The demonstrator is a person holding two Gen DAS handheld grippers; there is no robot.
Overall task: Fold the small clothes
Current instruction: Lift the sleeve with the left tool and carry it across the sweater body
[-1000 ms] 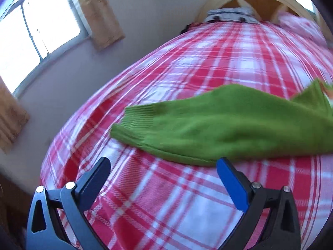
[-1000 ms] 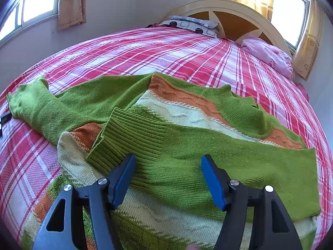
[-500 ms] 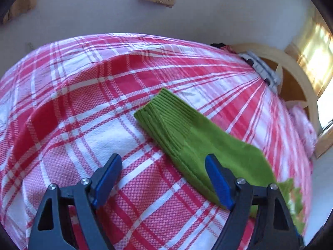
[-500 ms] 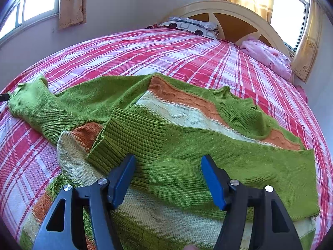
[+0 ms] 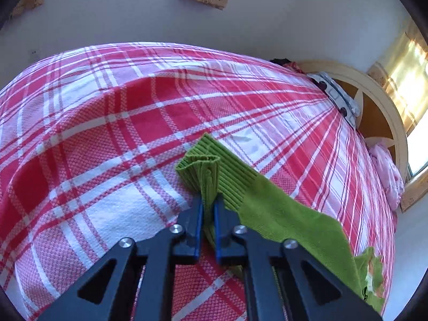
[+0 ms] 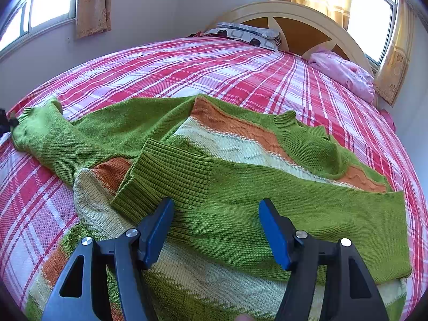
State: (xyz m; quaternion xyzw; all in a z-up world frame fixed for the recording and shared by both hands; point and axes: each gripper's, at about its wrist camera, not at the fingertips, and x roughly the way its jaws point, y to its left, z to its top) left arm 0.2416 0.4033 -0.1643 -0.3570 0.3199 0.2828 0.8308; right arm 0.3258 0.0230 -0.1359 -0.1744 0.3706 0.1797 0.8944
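The left hand-held gripper is clamped on the ribbed cuff of the green sweater's outstretched sleeve, whose length runs across the bed toward the body beneath the open, empty right hand-held gripper.

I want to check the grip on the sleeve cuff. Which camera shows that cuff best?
The left wrist view: the ribbed cuff fills mid-frame, bunched between the shut left gripper. The right wrist view shows that cuff only small, at the far left edge.
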